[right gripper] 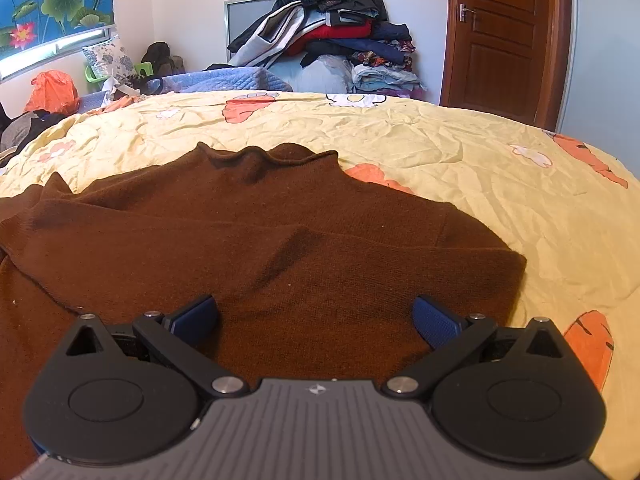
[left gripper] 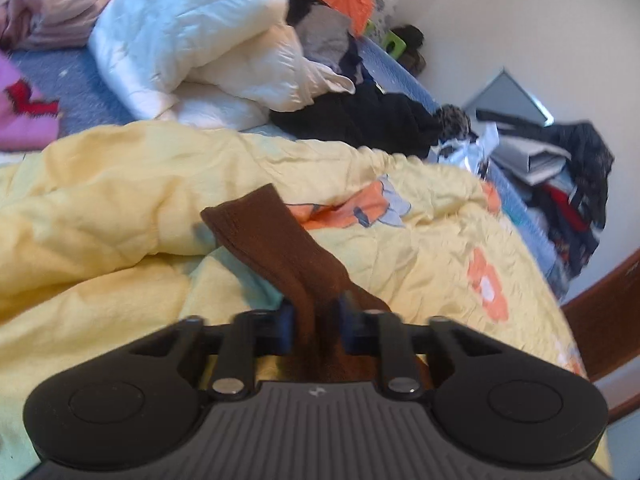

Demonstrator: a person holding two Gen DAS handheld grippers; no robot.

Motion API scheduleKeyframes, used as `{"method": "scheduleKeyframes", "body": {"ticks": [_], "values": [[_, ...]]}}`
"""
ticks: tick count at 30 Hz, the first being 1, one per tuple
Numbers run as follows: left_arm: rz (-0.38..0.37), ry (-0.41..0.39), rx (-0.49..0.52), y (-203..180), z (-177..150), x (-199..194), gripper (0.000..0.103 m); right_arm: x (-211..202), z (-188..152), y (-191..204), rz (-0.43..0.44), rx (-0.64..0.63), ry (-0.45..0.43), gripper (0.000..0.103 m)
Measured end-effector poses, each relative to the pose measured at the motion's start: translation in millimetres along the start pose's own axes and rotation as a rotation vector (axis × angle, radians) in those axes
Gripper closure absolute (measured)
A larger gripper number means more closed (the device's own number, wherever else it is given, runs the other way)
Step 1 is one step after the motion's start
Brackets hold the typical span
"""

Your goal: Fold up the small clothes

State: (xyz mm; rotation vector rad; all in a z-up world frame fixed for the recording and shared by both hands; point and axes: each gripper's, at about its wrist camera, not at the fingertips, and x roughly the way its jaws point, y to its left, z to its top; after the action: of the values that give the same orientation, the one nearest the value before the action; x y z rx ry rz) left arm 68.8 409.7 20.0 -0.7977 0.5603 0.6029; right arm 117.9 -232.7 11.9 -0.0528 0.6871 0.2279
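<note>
Bedroom, cluttered; yellow flowered quilt [right gripper: 460, 152] covers the bed, clothes pile [right gripper: 332, 40] at twelve o'clock against the wall. Item: brown knit sweater [right gripper: 256, 240], lying flat on the quilt, collar toward twelve o'clock, one sleeve laid across the chest. Judged soft, light, limp, prone to stretch and sag; best taken at cuffs, hem or shoulder seams. Left gripper [left gripper: 314, 316]: jaws clenched on a brown sleeve [left gripper: 276, 236]. Right gripper [right gripper: 316, 320]: jaws released, hovering over the lower body, nothing held.
</note>
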Motion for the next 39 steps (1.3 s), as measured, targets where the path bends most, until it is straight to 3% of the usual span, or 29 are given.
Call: {"method": "scheduleKeyframes", "body": {"ticks": [2,4,7,10,13,16,17,19,20,21,22,25,27,29,31,33,35,39], "values": [[0.024,-0.054,0.049,-15.4,-2.8,-10.6,0.098,0.4,0.3,0.2,0.000,0.002,-0.001,0.000],[-0.008,-0.100,0.109,-42.6,-8.4,-29.8,0.098,0.4,0.3,-0.3,0.003,0.008,-0.003,0.000],[-0.149,-0.148,0.241,-104.7,-34.9,-64.6,0.099,-0.2,0.4,-2.8,0.015,0.024,-0.008,0.000],[-0.355,-0.147,0.411,-175.4,-95.2,-99.2,0.099,-1.1,0.4,-5.5,0.028,0.044,-0.014,0.000],[-0.524,-0.047,0.547,-229.2,-175.6,-117.3,0.098,-2.5,-0.2,-8.9,0.043,0.068,-0.023,0.000],[-0.593,0.087,0.714,-262.5,-268.3,-117.5,0.098,-3.7,-0.6,-11.9,0.058,0.091,-0.031,0.000],[-0.598,0.148,0.777,-268.6,-293.5,-113.7,0.097,-4.2,-0.7,-13.1,0.063,0.098,-0.034,0.000],[-0.528,0.275,0.899,-272.1,-336.0,-104.8,0.097,-5.0,-1.3,-15.8,0.076,0.114,-0.039,0.000],[-0.494,0.286,0.942,-268.1,-349.1,-106.6,0.095,-5.4,-1.5,-17.2,0.082,0.120,-0.042,0.000],[-0.503,0.234,0.960,-259.0,-354.1,-116.6,0.092,-5.8,-1.7,-18.3,0.088,0.127,-0.044,0.000],[-0.514,0.205,0.965,-249.9,-354.0,-124.6,0.090,-6.1,-1.8,-19.4,0.093,0.134,-0.045,0.000],[-0.517,0.202,0.898,-220.3,-338.4,-138.5,0.066,-7.9,2.0,-20.3,0.101,0.147,-0.030,0.000],[-0.498,0.142,0.852,-197.7,-327.7,-143.1,0.031,-17.9,15.0,-17.8,0.093,0.226,-0.009,0.001],[-0.469,0.087,0.815,-174.6,-323.2,-147.5,0.019,-37.0,26.7,-12.8,0.224,0.329,-0.071,0.001],[-0.445,0.117,0.775,-159.8,-318.9,-140.5,0.019,-43.6,38.5,0.9,0.346,0.352,-0.058,0.000],[-0.482,0.124,0.698,-151.7,-309.3,-136.9,0.017,-38.9,48.1,16.9,0.359,0.318,0.010,0.002],[-0.472,0.128,0.655,-149.6,-305.8,-132.3,0.016,-26.4,51.0,19.7,0.355,0.341,0.083,0.007],[-0.469,0.117,0.662,-150.5,-308.0,-135.5,0.014,-1.3,40.7,8.3,0.356,0.464,0.209,0.026]]}}
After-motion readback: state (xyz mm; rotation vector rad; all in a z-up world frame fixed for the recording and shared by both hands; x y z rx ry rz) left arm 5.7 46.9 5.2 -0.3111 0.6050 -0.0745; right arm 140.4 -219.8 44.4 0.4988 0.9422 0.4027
